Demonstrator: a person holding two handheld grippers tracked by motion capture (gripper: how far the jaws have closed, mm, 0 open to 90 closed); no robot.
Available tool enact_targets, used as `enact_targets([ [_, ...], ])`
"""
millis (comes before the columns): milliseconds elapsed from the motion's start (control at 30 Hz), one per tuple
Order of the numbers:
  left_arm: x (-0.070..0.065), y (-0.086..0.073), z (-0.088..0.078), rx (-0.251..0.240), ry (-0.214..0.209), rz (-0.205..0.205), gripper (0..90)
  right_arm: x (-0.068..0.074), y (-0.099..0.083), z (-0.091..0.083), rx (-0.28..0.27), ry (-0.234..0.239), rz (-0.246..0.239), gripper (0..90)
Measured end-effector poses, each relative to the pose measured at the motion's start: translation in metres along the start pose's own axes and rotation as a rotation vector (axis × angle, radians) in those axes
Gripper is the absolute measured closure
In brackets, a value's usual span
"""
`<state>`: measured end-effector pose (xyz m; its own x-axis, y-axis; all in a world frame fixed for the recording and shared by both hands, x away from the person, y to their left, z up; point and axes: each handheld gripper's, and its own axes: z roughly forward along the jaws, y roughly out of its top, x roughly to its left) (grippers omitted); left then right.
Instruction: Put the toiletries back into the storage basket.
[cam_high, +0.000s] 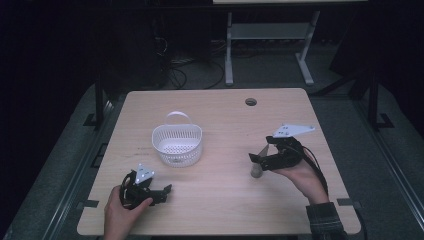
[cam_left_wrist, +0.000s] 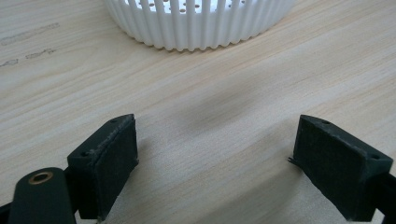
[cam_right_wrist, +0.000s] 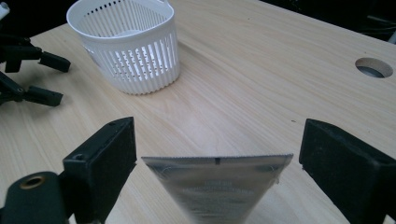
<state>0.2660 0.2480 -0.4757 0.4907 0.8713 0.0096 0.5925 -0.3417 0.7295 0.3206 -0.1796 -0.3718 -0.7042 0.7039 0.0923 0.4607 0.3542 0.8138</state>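
Observation:
A silver-grey squeeze tube (cam_right_wrist: 219, 191) lies between the jaws of my right gripper (cam_right_wrist: 217, 140), its flat crimped end pointing away from the camera. The jaws stand wide apart with a small gap on each side of the tube, so the gripper is open. In the high view the tube (cam_high: 258, 167) sits at the right gripper (cam_high: 257, 155), right of centre on the table. A white slotted basket (cam_high: 177, 142) stands at mid-table. My left gripper (cam_high: 164, 194) rests near the front left, open over bare wood (cam_left_wrist: 215, 135), just short of the basket (cam_left_wrist: 196, 23).
The light wooden table (cam_high: 225, 210) has a round cable hole (cam_high: 251, 101) near its far edge. The basket (cam_right_wrist: 126, 51) has a loop handle on its far side. Beyond the table are a dark floor, cables and a white desk frame (cam_high: 270, 45).

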Motion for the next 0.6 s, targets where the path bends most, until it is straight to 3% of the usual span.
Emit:
enact_targets([
  [267, 0.0000, 0.0000, 0.0000, 0.001, 0.000, 0.000, 12.6, 0.0004, -0.0020, 0.0045, 0.015, -0.002, 0.006, 14.8],
  [600, 0.0000, 0.0000, -0.0001, 0.001, 0.000, 0.000, 12.7, 0.0006, -0.0038, 0.0043, 0.013, -0.001, 0.002, 25.6],
])
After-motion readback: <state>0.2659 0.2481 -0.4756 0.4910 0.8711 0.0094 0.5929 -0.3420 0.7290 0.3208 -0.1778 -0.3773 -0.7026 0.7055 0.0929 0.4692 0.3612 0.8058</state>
